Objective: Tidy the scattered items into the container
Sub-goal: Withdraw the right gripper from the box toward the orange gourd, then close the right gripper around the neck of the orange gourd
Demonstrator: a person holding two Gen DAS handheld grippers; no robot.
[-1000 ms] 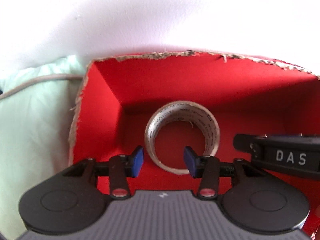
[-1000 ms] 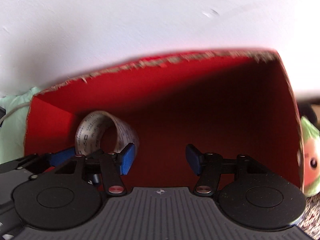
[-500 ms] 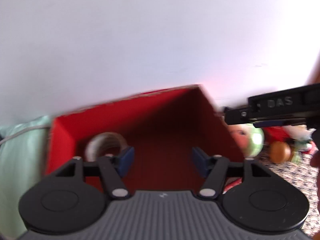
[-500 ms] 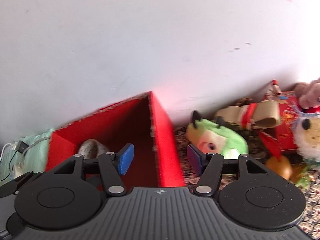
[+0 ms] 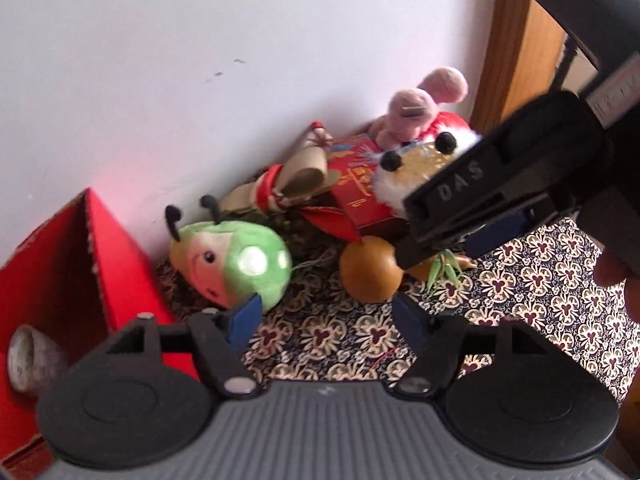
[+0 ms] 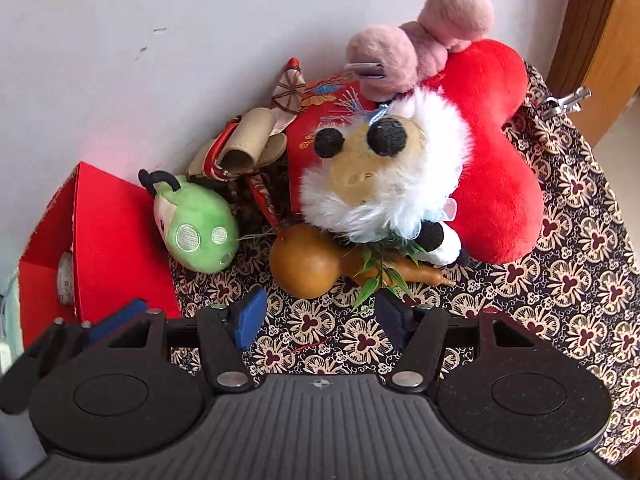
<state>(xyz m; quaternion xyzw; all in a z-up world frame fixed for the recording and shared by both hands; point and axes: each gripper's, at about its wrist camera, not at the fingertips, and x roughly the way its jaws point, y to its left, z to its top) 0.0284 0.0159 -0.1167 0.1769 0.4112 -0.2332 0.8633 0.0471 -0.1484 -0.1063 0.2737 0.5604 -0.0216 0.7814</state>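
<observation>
The red cardboard box [image 6: 120, 240] stands at the left with a tape roll [image 6: 64, 276] inside. Right of it lie a green bug plush [image 6: 196, 228], a brown gourd [image 6: 308, 264], a white fluffy plush [image 6: 380, 176], a red bone cushion [image 6: 492, 152] and a pink plush [image 6: 416, 44]. My right gripper [image 6: 320, 316] is open and holds nothing, just short of the gourd. My left gripper [image 5: 326, 320] is open too, between the green plush [image 5: 236, 264] and the gourd [image 5: 370, 270]. A right gripper finger [image 5: 480, 184] crosses above the gourd in the left wrist view.
A dark floral cloth [image 6: 560, 280] covers the surface under the toys. A rolled scroll [image 6: 248, 140] and a red packet [image 6: 320, 128] lean on the white wall behind. A wooden door frame [image 6: 592, 40] and a metal clip [image 6: 560, 100] are at the right.
Both grippers came out of the red box and swung right to face the toy pile. The tape roll stayed in the box. Both remain open.
</observation>
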